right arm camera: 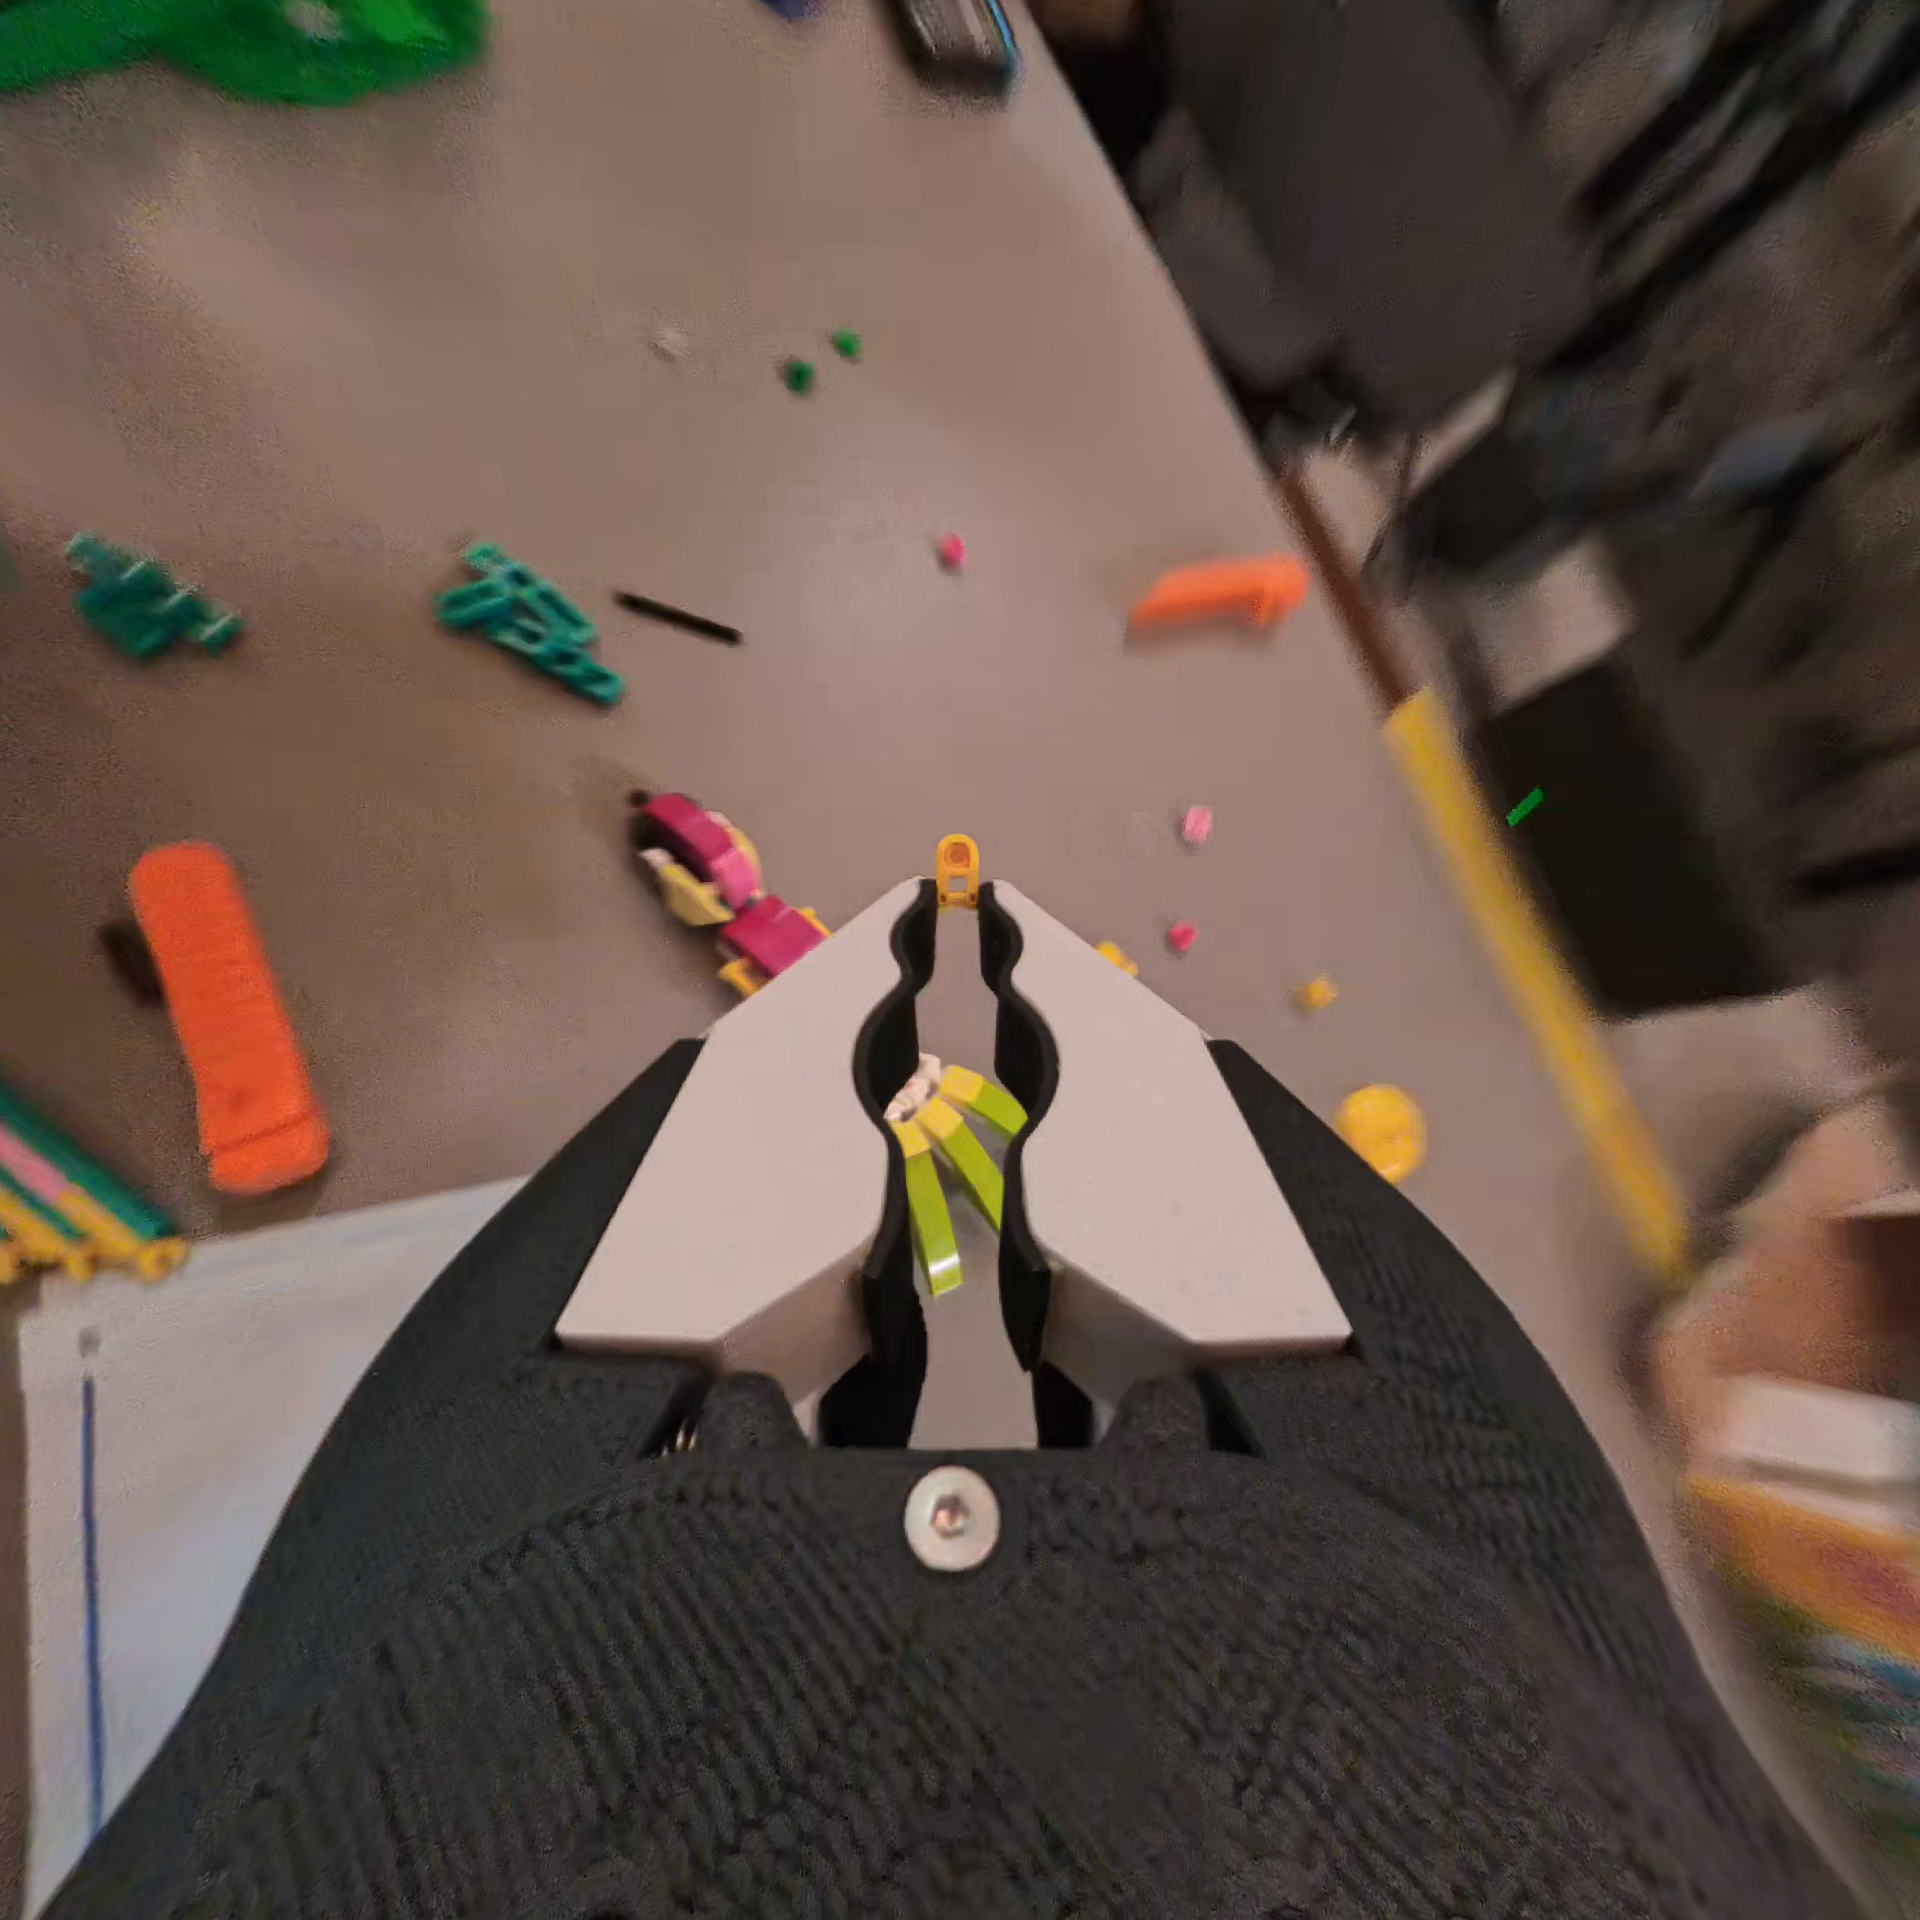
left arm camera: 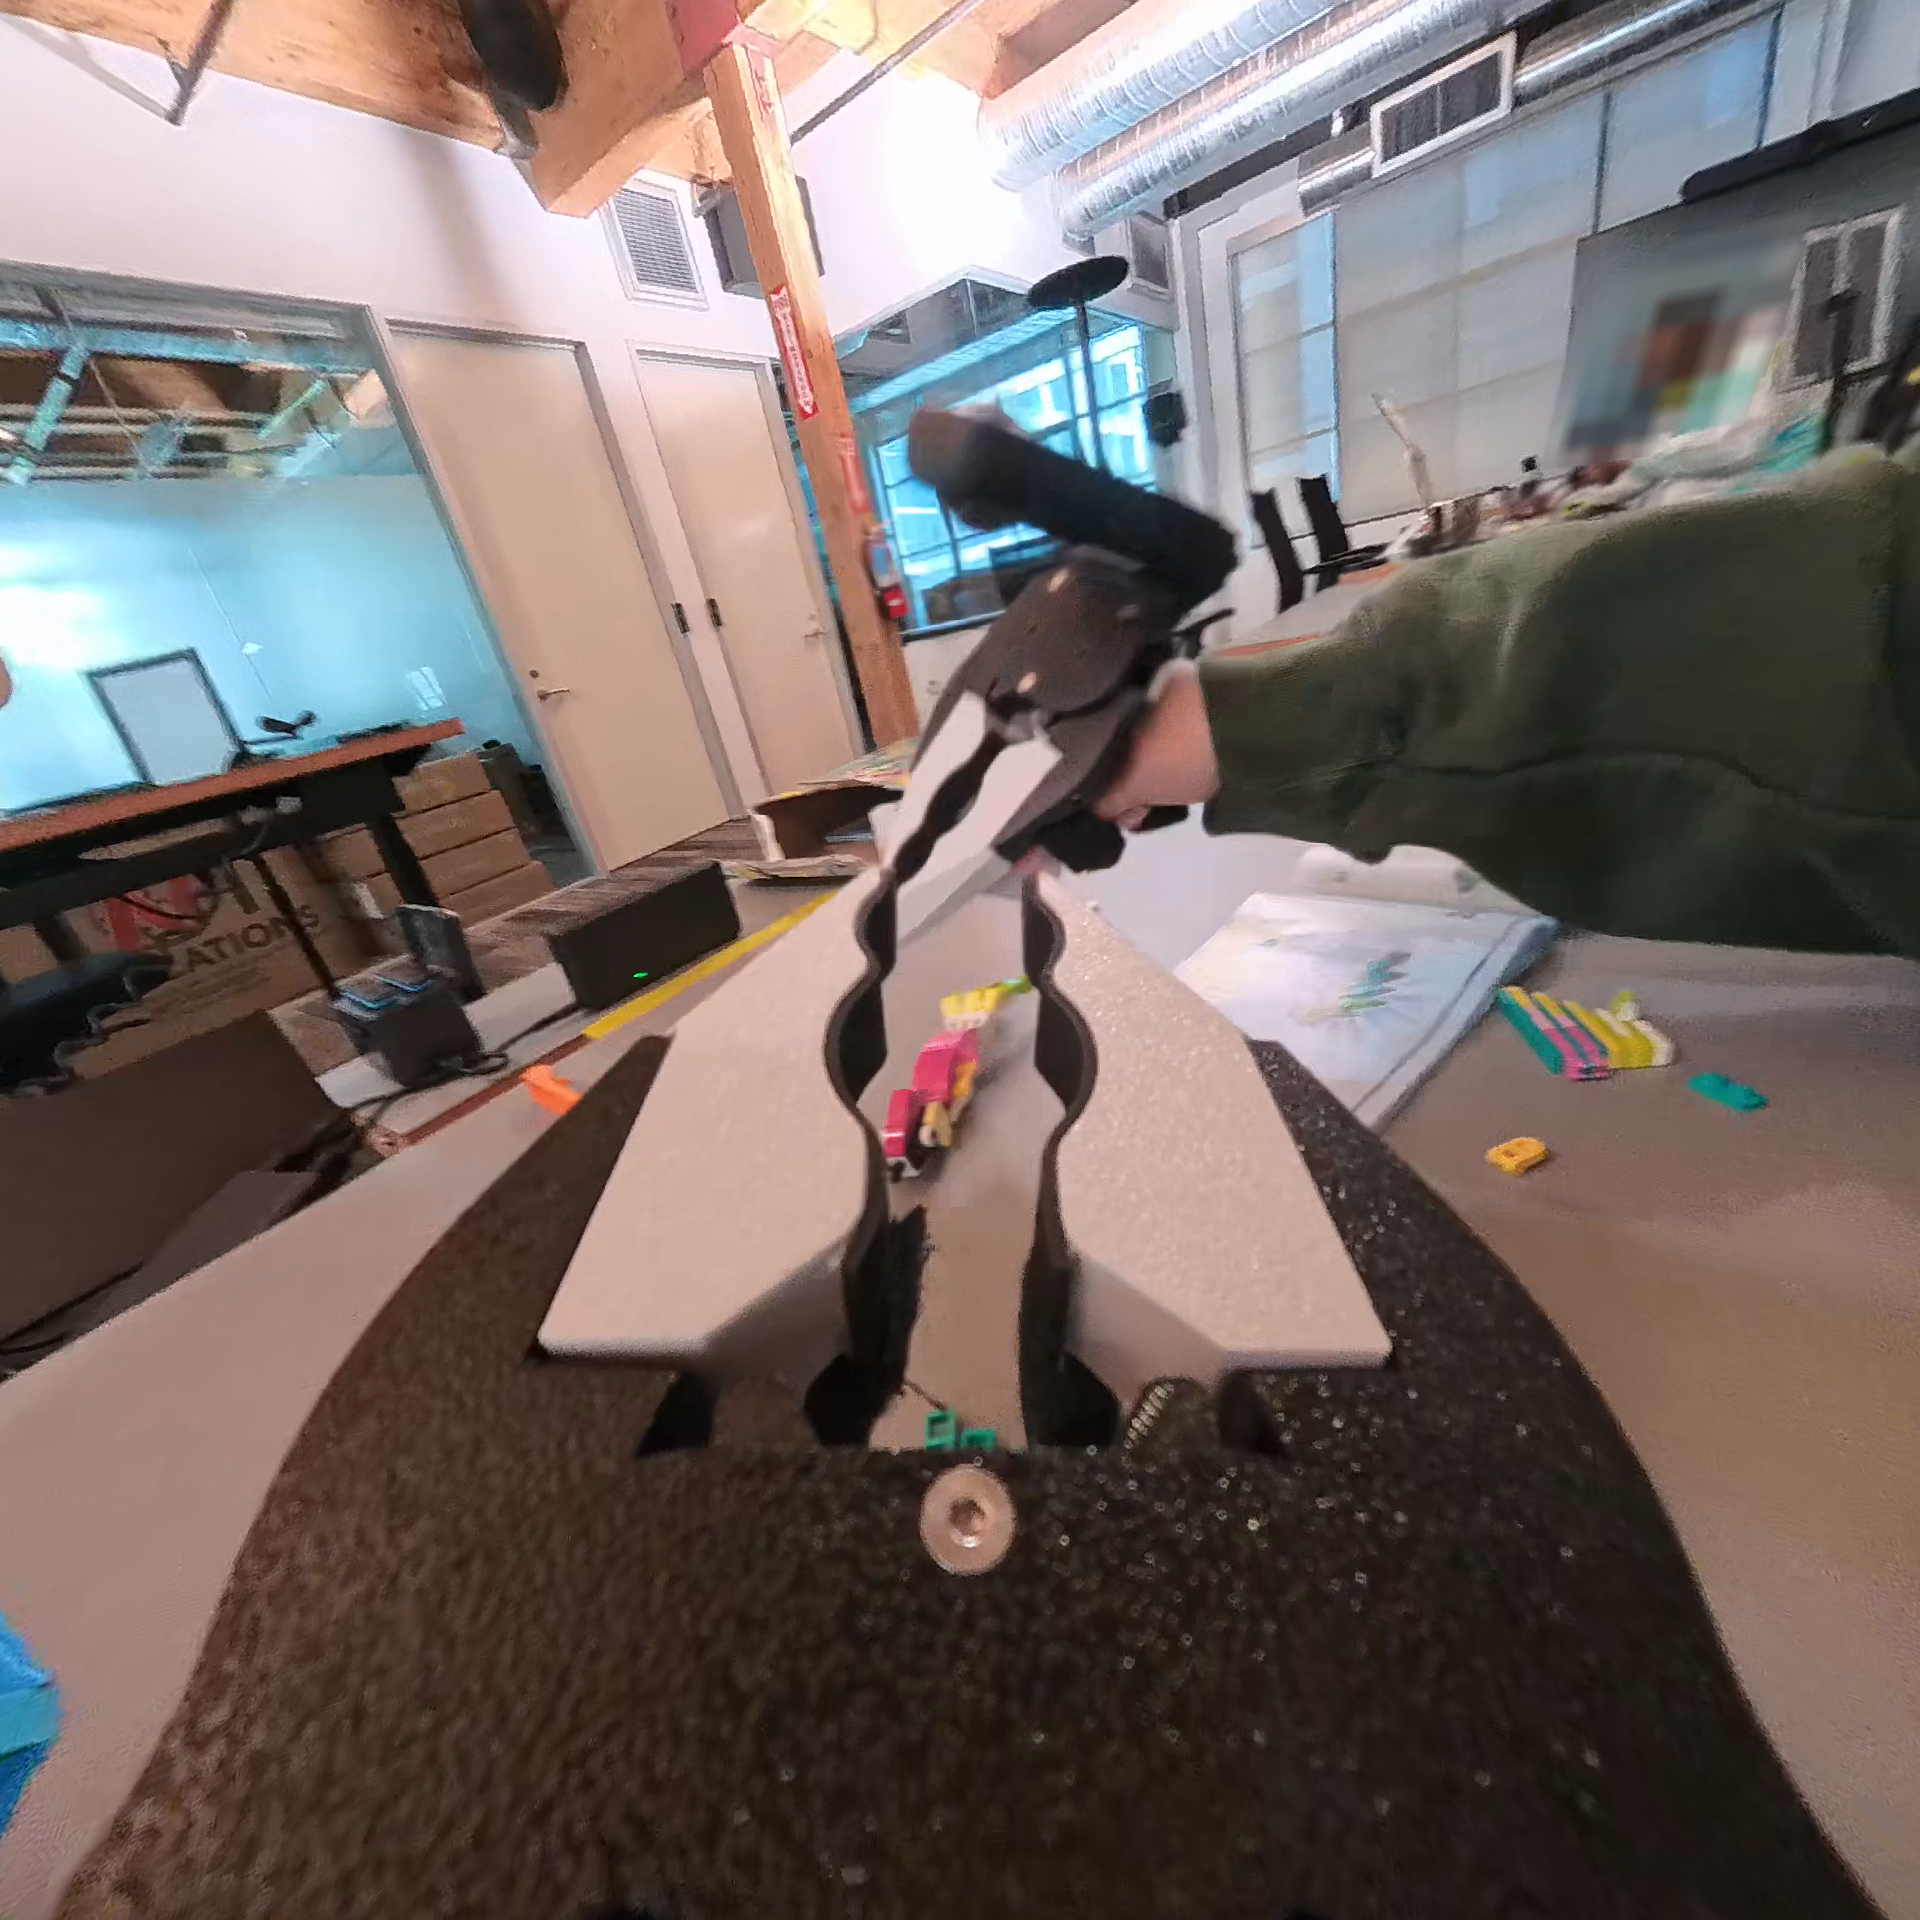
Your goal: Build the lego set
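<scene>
Right tool: tips pinched on a small yellow-orange piece, held above the grey bench.

Left tool: fingers parted with a clear gap, nothing between them; raised over the bench.

Pink-and-yellow assembly: lies on the bench just left of the right tool's tips.

Lime-and-yellow fan piece: below the right tool, seen through its gap.

Loose parts: orange separator far left, teal beams beyond, orange curved piece near the bench's right edge.

Open room: bare surface ahead of the yellow-orange piece, toward the far side.
</scene>
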{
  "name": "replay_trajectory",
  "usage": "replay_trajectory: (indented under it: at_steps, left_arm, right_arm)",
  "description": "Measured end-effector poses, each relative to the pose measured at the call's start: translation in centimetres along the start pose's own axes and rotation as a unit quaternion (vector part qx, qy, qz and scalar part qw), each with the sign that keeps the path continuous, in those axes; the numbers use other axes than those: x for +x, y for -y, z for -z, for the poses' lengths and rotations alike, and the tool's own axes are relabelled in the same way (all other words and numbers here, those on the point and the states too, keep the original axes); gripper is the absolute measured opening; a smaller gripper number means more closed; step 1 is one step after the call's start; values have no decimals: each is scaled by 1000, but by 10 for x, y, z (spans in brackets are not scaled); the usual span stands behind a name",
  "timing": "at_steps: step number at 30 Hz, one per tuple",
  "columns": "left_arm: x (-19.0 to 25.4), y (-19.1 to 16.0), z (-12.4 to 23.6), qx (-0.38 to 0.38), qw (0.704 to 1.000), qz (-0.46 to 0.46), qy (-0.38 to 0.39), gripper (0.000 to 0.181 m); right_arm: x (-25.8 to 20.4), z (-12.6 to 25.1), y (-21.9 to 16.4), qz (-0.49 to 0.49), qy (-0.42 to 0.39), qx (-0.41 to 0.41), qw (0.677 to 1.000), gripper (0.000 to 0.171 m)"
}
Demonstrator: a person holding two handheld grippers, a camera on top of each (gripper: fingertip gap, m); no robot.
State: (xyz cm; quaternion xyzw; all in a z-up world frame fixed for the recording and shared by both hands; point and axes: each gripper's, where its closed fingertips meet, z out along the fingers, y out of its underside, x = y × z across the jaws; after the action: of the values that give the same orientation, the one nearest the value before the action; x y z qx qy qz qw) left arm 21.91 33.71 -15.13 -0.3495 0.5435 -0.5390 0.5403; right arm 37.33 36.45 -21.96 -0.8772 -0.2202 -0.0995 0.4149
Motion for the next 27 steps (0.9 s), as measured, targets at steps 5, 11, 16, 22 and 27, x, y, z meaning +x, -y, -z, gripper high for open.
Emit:
replay_trajectory:
  at_steps: [5, 11, 16, 22, 27]
  left_arm:
    - [24, 0, -6, -2, 991, 101, -89, 27]
    - [52, 5, -6, -5, 978, 136, -156, 19]
    - [66, 6, -5, -7, 973, 137, -184, 15]
    - [79, 20, 3, 21, 960, 152, -235, 2]
    - [89, 43, 16, 94, 932, 183, -297, 2]
  right_arm:
    - [-77, 63, 50, 300, -117, 78, 944, 6]
    - [-133, 97, 68, 429, -194, 94, 877, 6]
    - [-152, 106, 72, 486, -221, 82, 842, 6]
    - [-166, 116, 75, 457, -216, 97, 857, 6]
    - [-179, 139, 88, 127, -45, 243, 961, 9]
